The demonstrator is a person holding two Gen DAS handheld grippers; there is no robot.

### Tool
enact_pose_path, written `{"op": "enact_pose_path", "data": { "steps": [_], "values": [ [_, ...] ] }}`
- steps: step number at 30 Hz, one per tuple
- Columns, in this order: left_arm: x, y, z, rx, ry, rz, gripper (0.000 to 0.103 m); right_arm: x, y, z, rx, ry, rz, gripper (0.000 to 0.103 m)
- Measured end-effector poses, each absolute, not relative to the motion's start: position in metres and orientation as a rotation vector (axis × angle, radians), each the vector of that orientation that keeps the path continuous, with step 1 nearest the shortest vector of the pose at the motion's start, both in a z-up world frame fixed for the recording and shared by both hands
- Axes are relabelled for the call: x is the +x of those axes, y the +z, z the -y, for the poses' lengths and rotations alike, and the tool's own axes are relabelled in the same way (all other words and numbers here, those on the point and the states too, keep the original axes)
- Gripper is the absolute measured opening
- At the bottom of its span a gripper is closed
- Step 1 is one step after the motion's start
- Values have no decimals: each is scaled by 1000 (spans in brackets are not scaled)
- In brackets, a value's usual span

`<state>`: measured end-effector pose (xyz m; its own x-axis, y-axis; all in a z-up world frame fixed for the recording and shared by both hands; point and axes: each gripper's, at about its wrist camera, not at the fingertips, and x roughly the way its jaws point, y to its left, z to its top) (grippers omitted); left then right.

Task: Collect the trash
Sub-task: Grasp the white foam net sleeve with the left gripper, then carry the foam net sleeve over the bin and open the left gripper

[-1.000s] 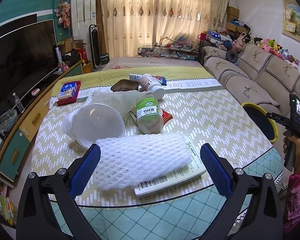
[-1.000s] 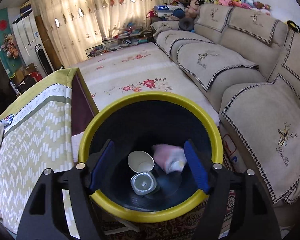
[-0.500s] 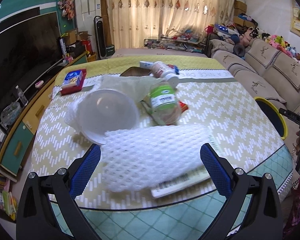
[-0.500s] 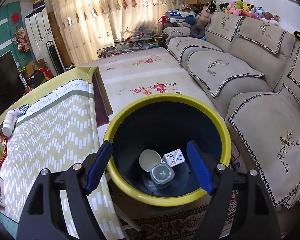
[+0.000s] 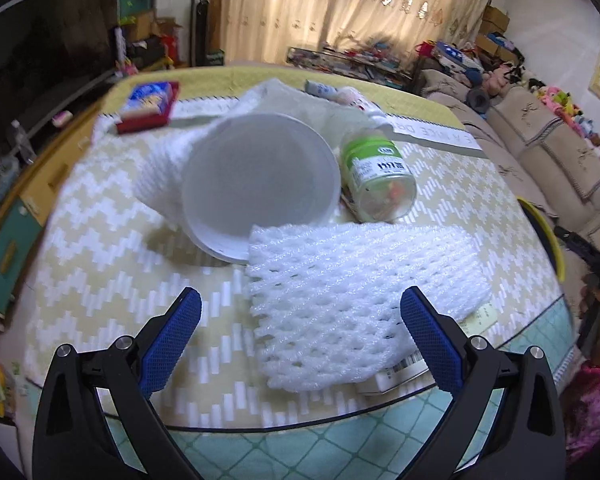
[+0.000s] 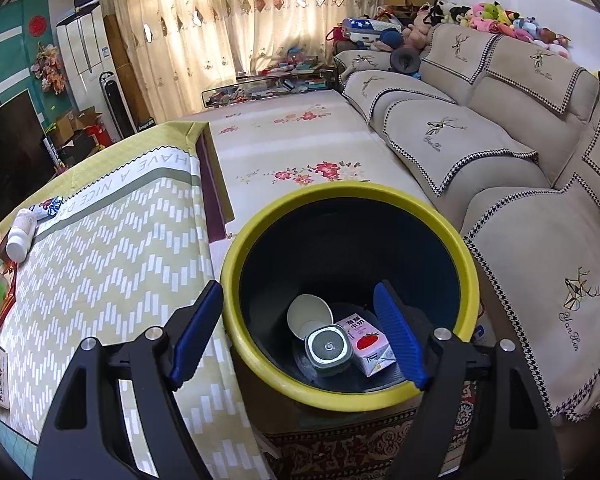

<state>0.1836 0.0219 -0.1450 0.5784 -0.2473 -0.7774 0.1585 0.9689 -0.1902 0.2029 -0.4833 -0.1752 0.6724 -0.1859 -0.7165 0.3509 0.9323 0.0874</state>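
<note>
Netted white foam sleeve (image 5: 360,304), rectangular

a white foam net sleeve (image 5: 356,304) is seen as soft, open-meshed and matt. a translucent round plastic bowl (image 5: 260,184) looks smooth and frosted. a clear plastic jar with a green label (image 5: 376,176) appears glossy. a yellow-rimmed dark plastic bin (image 6: 352,240) is smooth; a pink paper milk carton (image 6: 368,344) inside it looks matt.
</note>
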Motion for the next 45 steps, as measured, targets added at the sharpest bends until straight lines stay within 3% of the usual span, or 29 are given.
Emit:
{"op": "enact_pose_path", "data": {
  "steps": [10,12,14,18,20,23,29,45],
  "values": [
    [189,-147,-11,-155,-394,-952,97,208,-176,478,224,-291,-790,74],
    [191,-148,-8,-159,-399,-964,90,209,-177,477,224,-286,-791,74],
    [193,-149,-9,-178,-402,-975,70,209,-177,476,223,-284,-793,74],
    [193,-145,-12,-211,-407,-969,49,208,-178,476,223,-282,-793,74],
    [190,-141,-11,-195,-396,-951,32,206,-177,476,224,-284,-789,74],
    [185,-133,-9,-157,-380,-923,22,204,-176,476,221,-287,-780,74],
    [166,-101,7,-52,-367,-819,16,193,-169,473,213,-295,-753,74],
    [165,-22,109,92,-521,-653,15,133,-144,499,220,-393,-644,74]
  ]
}}
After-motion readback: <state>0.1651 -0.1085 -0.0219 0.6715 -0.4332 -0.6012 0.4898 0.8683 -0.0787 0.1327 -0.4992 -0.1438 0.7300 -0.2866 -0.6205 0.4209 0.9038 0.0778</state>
